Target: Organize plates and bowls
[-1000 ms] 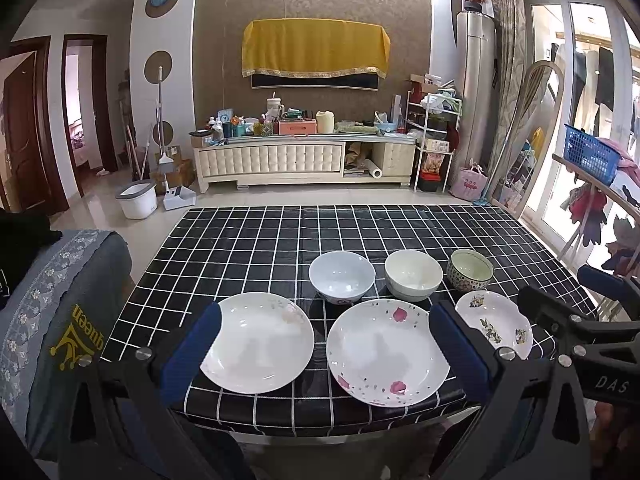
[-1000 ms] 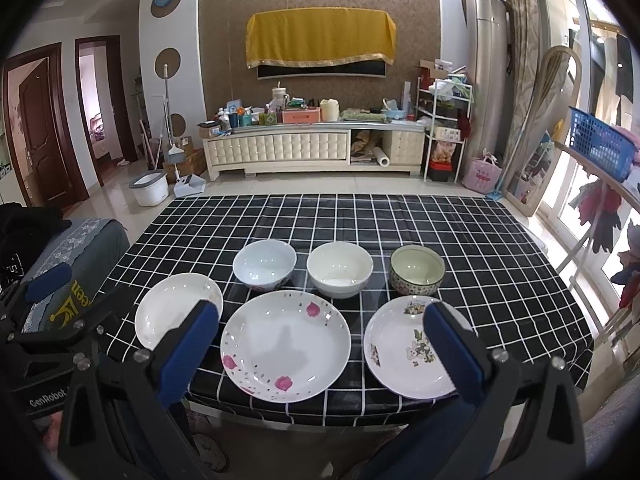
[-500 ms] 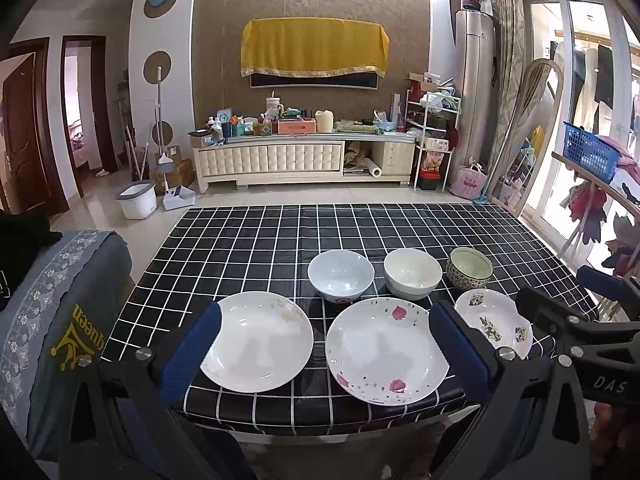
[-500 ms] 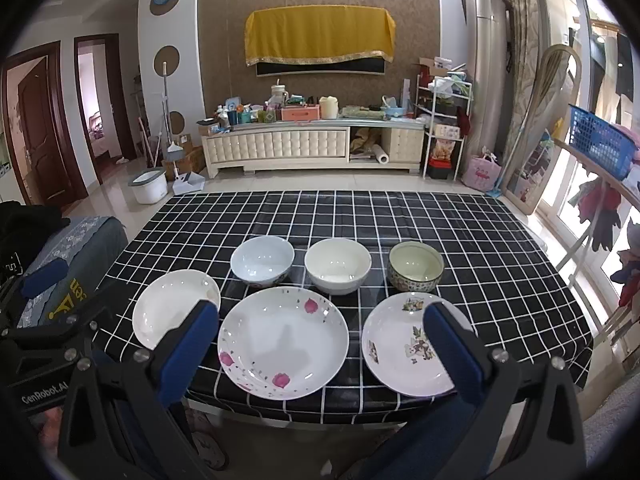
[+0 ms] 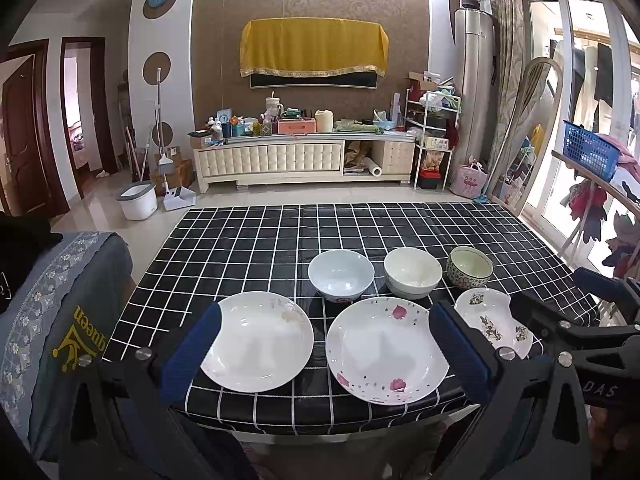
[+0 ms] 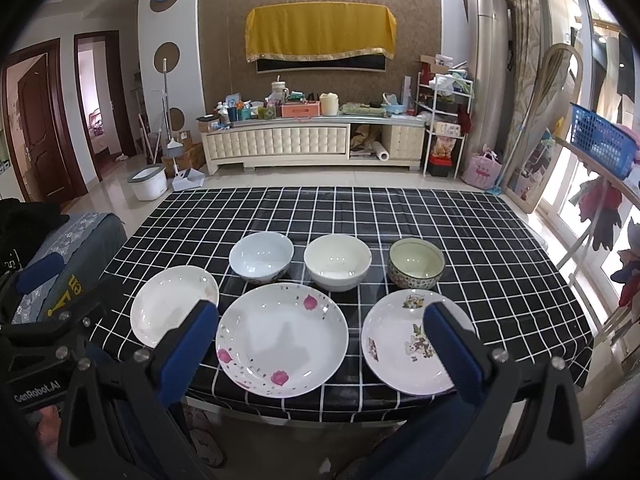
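Observation:
Three plates lie along the table's near edge: a plain white plate (image 5: 260, 340) (image 6: 172, 302) at left, a large pink-flowered plate (image 5: 384, 352) (image 6: 282, 334) in the middle, and a plate with bird prints (image 5: 486, 322) (image 6: 404, 344) at right. Behind them stand a pale blue bowl (image 5: 340, 274) (image 6: 262, 256), a cream bowl (image 5: 412, 270) (image 6: 337, 261) and a patterned green bowl (image 5: 470, 266) (image 6: 416, 263). My left gripper (image 5: 324, 350) is open and empty before the near edge. My right gripper (image 6: 320, 346) is open and empty there too.
The table wears a black grid-patterned cloth (image 5: 360, 232) (image 6: 400, 216). A chair with a grey cover (image 5: 60, 320) stands at the table's left. A drying rack with a blue basket (image 6: 600, 144) is at the right. A TV cabinet (image 5: 304, 156) stands across the room.
Both grippers have drifted slightly closer to the table; the dishes have not moved.

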Demonstrator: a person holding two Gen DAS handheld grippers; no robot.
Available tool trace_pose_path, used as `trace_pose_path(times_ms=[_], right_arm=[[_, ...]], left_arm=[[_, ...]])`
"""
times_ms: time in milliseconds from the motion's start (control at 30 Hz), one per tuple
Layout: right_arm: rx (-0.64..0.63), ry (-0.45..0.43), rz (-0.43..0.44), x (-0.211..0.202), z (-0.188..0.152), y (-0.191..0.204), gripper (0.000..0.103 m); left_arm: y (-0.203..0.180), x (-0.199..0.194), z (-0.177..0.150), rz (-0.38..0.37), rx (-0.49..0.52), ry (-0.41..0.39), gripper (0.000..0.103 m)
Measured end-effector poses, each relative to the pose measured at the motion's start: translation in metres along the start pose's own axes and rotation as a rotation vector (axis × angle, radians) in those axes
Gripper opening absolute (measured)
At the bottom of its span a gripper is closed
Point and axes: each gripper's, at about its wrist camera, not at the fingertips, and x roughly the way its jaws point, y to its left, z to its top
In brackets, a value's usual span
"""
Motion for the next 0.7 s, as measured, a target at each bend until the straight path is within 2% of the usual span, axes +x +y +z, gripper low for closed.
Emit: trace_pose_path(times_ms=[700], right_arm=[[0.003,0.002,-0.004,-0.001,0.0071,-0.0006,0.103]], left_arm=[[-0.0032,-0.0012,0.002,-0.01,0.017,0.003,0.103]])
